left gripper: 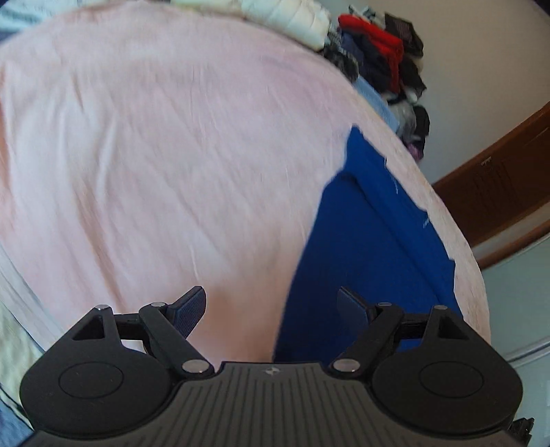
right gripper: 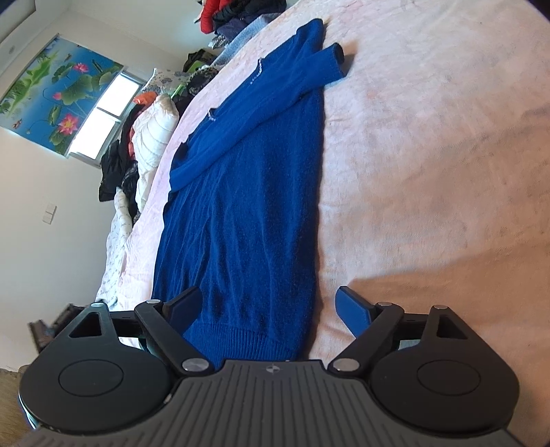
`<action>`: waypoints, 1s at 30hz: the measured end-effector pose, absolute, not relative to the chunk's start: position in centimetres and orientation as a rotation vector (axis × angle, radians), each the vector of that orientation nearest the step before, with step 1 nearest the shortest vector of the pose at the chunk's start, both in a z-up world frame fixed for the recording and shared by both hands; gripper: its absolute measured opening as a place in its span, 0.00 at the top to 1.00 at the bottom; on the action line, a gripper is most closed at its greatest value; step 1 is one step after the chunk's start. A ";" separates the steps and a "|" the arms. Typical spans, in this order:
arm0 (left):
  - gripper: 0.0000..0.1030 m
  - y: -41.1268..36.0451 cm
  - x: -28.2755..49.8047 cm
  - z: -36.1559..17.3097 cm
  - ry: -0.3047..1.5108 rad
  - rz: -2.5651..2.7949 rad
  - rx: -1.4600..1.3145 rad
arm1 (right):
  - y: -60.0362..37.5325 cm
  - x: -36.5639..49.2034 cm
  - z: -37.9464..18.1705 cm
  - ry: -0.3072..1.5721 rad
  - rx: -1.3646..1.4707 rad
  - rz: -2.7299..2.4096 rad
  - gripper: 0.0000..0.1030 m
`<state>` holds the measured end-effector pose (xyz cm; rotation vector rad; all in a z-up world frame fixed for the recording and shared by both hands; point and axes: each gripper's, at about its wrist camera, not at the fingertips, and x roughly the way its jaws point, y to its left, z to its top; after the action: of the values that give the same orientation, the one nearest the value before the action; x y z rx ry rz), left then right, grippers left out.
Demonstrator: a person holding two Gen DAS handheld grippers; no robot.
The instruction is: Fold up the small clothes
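A blue knit sweater (right gripper: pixel 247 206) lies on the pink bedspread (right gripper: pixel 429 154), folded lengthwise into a long strip with a sleeve (right gripper: pixel 309 72) laid across its far part. My right gripper (right gripper: pixel 270 309) is open and empty, just above the sweater's ribbed hem (right gripper: pixel 247 340). My left gripper (left gripper: pixel 271 311) is open and empty over the bedspread (left gripper: pixel 154 154), with the sweater (left gripper: pixel 371 240) under its right finger and stretching away to the right.
Piles of clothes (left gripper: pixel 385 58) and a white padded jacket (left gripper: pixel 292 17) line the bed's far edge. More clothes and a white jacket (right gripper: pixel 151 137) lie along the bed's left side. A wooden door (left gripper: pixel 508 172) stands beyond the bed.
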<state>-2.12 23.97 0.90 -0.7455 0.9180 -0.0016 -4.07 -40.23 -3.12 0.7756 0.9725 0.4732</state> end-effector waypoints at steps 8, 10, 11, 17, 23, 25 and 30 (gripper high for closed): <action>0.19 22.8 -3.2 -2.4 0.979 -0.168 -0.976 | -39.9 -4.5 -3.6 0.995 0.826 0.512 0.14; 0.19 22.5 -2.9 -2.6 0.995 -0.196 -0.972 | -39.7 -4.5 -3.7 0.994 0.834 0.518 0.14; 0.19 22.4 -2.9 -2.8 1.006 -0.219 -0.999 | -39.6 -4.5 -3.7 0.994 0.835 0.519 0.14; 0.19 21.6 -2.4 -4.5 1.077 -0.331 -1.133 | -39.4 -4.7 -3.7 1.017 0.843 0.540 0.14; 0.25 21.1 -2.2 -4.0 1.104 -0.326 -1.082 | -39.2 -5.2 -4.5 1.079 0.916 0.618 0.14; 0.59 21.0 -2.1 -4.0 1.106 -0.320 -1.070 | -39.2 -5.5 -4.6 1.088 0.933 0.632 0.14; 0.67 20.1 -1.5 -4.7 1.160 -0.318 -1.041 | -39.7 -5.6 -5.4 1.119 1.041 0.646 0.25</action>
<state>-1.50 20.09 -4.65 -1.0406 1.1596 -0.3185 -5.58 -39.72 -5.37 1.0409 1.1187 0.6456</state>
